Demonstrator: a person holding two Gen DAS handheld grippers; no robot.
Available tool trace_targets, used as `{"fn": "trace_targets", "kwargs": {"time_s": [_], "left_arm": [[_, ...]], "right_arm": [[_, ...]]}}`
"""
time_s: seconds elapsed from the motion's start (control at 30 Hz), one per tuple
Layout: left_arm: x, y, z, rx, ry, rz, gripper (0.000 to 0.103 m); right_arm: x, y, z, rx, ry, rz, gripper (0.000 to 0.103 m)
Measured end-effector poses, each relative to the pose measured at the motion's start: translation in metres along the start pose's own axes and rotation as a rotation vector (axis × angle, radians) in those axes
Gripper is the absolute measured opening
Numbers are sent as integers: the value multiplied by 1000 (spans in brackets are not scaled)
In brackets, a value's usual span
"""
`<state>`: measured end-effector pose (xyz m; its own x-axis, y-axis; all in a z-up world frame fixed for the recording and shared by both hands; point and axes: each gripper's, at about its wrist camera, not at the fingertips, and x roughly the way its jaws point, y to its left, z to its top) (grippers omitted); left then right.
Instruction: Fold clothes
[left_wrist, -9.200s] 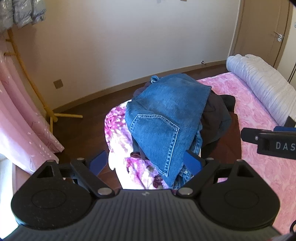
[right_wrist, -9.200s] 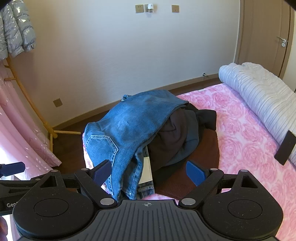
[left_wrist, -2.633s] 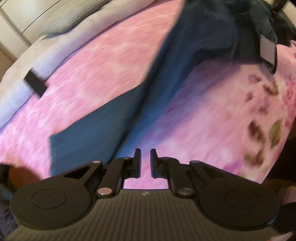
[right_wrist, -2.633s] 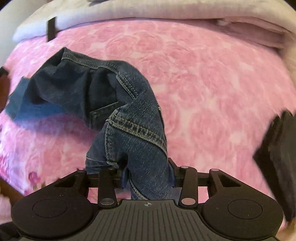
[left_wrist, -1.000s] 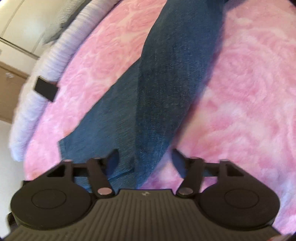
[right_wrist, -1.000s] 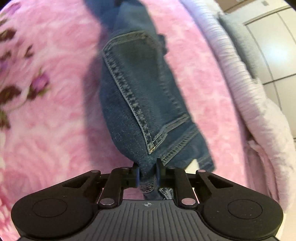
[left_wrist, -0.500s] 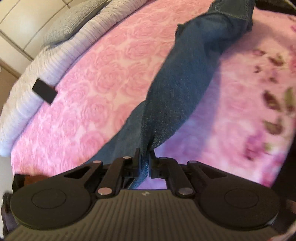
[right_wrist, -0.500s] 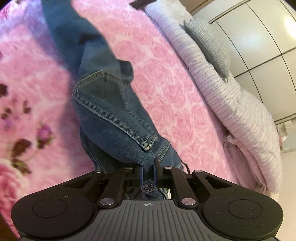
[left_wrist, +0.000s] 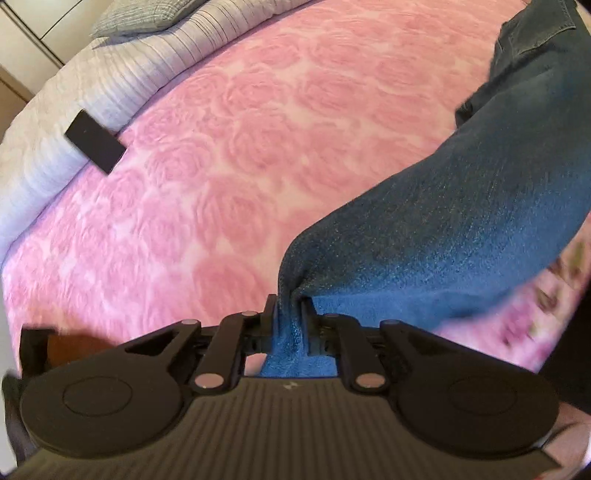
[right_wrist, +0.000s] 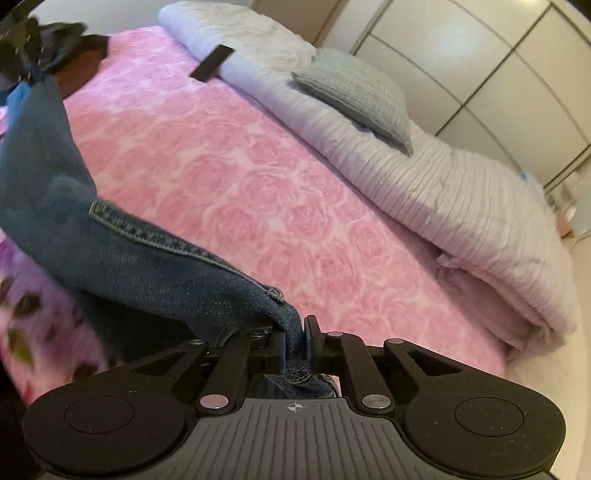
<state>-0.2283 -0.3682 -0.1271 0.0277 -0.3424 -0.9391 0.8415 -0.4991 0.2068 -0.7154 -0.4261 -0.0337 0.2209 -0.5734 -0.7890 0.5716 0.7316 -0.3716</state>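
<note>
A pair of dark blue jeans (left_wrist: 461, 221) hangs stretched above the pink rose-patterned bed cover (left_wrist: 221, 166). My left gripper (left_wrist: 289, 306) pinches a fold of the leg cloth; its jaws are opening slightly, with the denim still pressed between the pads. In the right wrist view my right gripper (right_wrist: 295, 332) is shut on a stitched edge of the jeans (right_wrist: 110, 251), which run off to the left over the bed cover (right_wrist: 277, 184). Both ends of the garment are lifted off the bed.
A rolled pale quilt (right_wrist: 461, 184) with a grey pillow (right_wrist: 354, 88) lines the far side of the bed. A flat black object (left_wrist: 95, 142) leans against the quilt. Dark clothes (right_wrist: 62, 33) are piled at one end. Wardrobe doors (right_wrist: 498, 55) stand behind.
The left gripper was open over the jeans leg a second ago, then closed on it. Both grippers have risen, and the jeans have come up off the bed between them.
</note>
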Motion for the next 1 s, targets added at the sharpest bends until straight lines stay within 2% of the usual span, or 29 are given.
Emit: {"fn": "trace_targets", "kwargs": {"time_s": [0.1,0.17,0.23,0.27,0.3,0.37,0.4,0.43,0.47,0.5,0.63,0.7,0.77,0.9,1.0], "left_arm": [[44,42,30,-60,15,-14,14],[68,77,45,-167,26,15,27],[79,107,52,-278,7,46,25],[81,120,54,-331,-11,61,27],[82,131,56,-375,-33,76,30],[75,133,54,-374,-97,85,44],[71,127,52,-347,-127,79,47],[68,118,49,-315,-146,71,53],[67,106,45,-274,-158,61,60],[65,90,39,-226,-170,54,62],[71,14,15,-90,-170,-19,62],[78,-19,8,-59,-161,-66,62],[86,-46,6,-39,-160,-88,62],[103,-83,33,-27,-184,-74,62],[117,-108,57,12,-207,-64,61]], "right_arm": [[56,-29,45,45,43,18,9],[100,-46,74,81,87,12,9],[148,-63,98,139,121,9,12],[167,-67,105,157,141,-11,16],[184,-71,111,171,161,-35,26],[209,-74,119,184,181,-81,40],[214,-72,121,179,176,-104,53],[216,-69,120,178,171,-116,60],[217,-65,119,178,170,-114,60],[217,-59,116,178,176,-101,60],[223,-33,93,153,218,-28,60],[229,-22,81,138,246,31,60],[233,-14,72,107,270,42,60],[243,-18,53,79,295,33,60],[255,-42,34,146,309,37,60]]}}
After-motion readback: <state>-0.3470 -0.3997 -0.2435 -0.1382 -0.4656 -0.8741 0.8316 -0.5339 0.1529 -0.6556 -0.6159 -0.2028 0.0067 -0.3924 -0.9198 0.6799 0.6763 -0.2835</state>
